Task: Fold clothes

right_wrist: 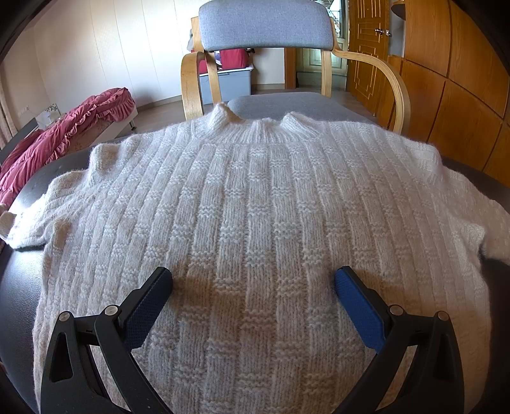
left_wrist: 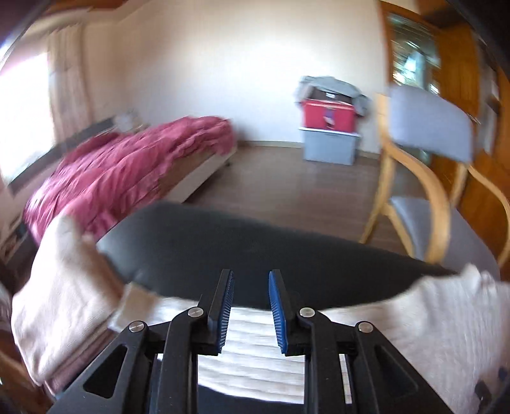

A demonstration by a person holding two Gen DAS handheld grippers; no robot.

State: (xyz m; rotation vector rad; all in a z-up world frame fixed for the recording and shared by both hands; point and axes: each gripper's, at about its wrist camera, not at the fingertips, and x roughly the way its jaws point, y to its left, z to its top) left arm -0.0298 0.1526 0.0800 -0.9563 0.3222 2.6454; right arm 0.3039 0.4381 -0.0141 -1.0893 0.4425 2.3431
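A cream ribbed knit sweater (right_wrist: 255, 191) lies flat, front up, on a black table (right_wrist: 44, 178), its collar toward the far edge and its sleeves spread to both sides. My right gripper (right_wrist: 253, 274) hovers over the sweater's lower middle, jaws wide open and holding nothing. In the blurred left wrist view the sweater (left_wrist: 430, 324) runs across the near side of the table (left_wrist: 223, 242), with one sleeve bunched at the left. My left gripper (left_wrist: 251, 277) is above the sweater. Its blue pads (left_wrist: 224, 315) stand a narrow gap apart with nothing between them.
A wooden armchair with grey cushions (right_wrist: 264, 25) stands right behind the table's far edge. A bed with a red ruffled cover (left_wrist: 127, 165) is at the left. A red box on a grey bin (left_wrist: 330, 127) stands by the far wall. Wooden wardrobe doors (right_wrist: 446, 95) line the right.
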